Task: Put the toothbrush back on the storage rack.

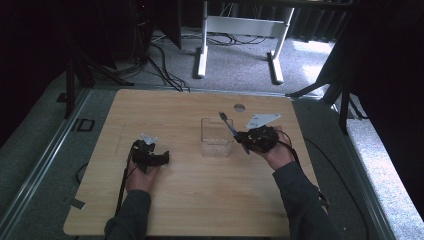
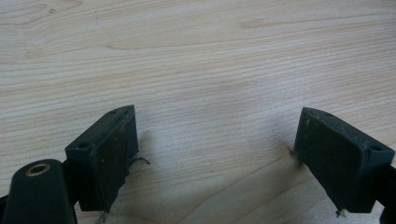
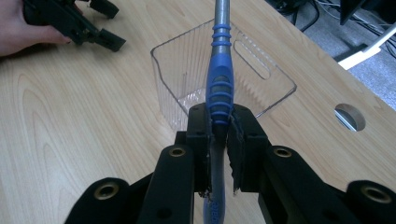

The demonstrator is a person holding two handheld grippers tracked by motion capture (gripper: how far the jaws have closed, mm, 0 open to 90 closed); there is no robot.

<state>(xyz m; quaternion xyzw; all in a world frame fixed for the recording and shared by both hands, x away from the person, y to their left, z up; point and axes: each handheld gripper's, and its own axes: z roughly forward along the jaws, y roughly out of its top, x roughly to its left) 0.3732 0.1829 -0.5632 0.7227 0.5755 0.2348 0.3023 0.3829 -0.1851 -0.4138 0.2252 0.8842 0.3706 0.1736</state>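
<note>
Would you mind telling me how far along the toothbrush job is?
Done: the right tool has the blue toothbrush clamped. In hand: it hangs above the clear bin, which looks empty. Left: lowering and releasing it. The left tool is open over the table.

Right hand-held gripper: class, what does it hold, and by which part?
The right hand-held gripper holds a blue toothbrush, clamped on its handle.

No lettering, label, brand or number can be read anywhere on the table [image 1: 200, 200]. Pale markings at the lower end of the blue toothbrush handle [image 3: 219, 88], below the claw's pads, are too blurred to make out; the clear plastic container [image 3: 187, 70] carries no legible print.
</note>
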